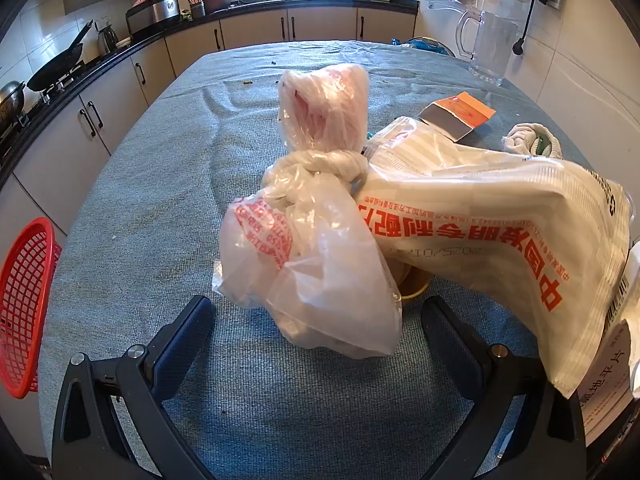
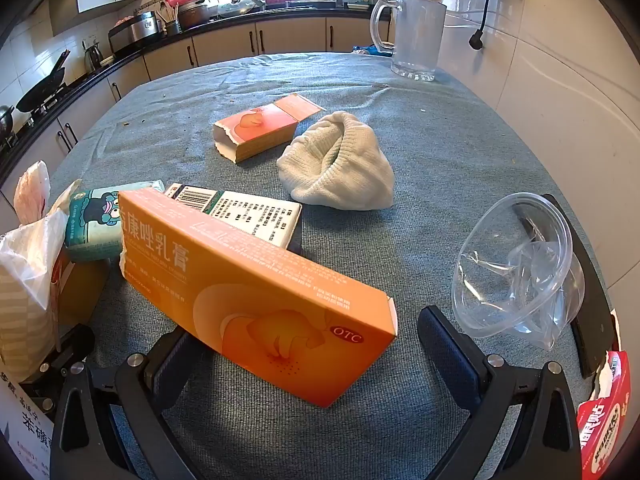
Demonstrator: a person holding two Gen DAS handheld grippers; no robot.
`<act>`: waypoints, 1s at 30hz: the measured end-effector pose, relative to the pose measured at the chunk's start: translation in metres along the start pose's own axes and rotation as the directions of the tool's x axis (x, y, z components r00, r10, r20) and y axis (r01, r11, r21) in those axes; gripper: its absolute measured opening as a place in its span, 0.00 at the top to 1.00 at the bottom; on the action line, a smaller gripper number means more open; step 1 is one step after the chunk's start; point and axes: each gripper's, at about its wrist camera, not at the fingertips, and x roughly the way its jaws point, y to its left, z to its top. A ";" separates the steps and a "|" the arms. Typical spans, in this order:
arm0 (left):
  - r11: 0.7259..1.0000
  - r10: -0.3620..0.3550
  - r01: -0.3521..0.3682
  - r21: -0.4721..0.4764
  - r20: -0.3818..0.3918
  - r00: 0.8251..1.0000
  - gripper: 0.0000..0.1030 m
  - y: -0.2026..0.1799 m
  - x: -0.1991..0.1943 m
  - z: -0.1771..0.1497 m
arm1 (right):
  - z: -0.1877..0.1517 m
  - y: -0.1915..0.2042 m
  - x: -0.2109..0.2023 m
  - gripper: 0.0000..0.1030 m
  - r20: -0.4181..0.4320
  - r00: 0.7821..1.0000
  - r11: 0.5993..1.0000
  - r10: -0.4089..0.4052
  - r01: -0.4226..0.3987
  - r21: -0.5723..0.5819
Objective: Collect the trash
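Both tongs stand wide open and grip nothing: the left tongs (image 1: pixel 316 328) hover just short of a knotted translucent white plastic bag with red print (image 1: pixel 312 248), and the right tongs (image 2: pixel 304 340) frame a long orange cardboard medicine box (image 2: pixel 256 292), tilted, its near end between the jaws. Beside that knotted bag, on the grey-blue cloth-covered tabletop (image 1: pixel 152 200), leans a large white printed pouch (image 1: pixel 492 216). Beyond the orange box lie a torn orange carton (image 2: pixel 256 128) and a crumpled white knitted cloth (image 2: pixel 340 164); a clear plastic bowl (image 2: pixel 516 264) sits near the tabletop's right edge.
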 end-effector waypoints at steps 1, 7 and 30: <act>1.000 0.000 0.000 0.000 0.000 1.000 0.00 0.000 0.000 0.000 | 0.000 0.000 0.000 0.00 -0.005 1.000 1.000 -0.002 0.002 -0.001; 1.000 0.002 -0.002 0.007 0.001 1.000 0.00 0.003 -0.006 -0.004 | 0.001 -0.001 -0.001 0.00 -0.036 0.999 1.000 -0.006 0.005 -0.025; 0.987 0.160 -0.136 -0.089 0.412 0.897 0.00 0.031 -0.148 -0.084 | -0.075 0.008 -0.194 0.00 0.435 0.894 0.992 -0.106 0.124 -0.014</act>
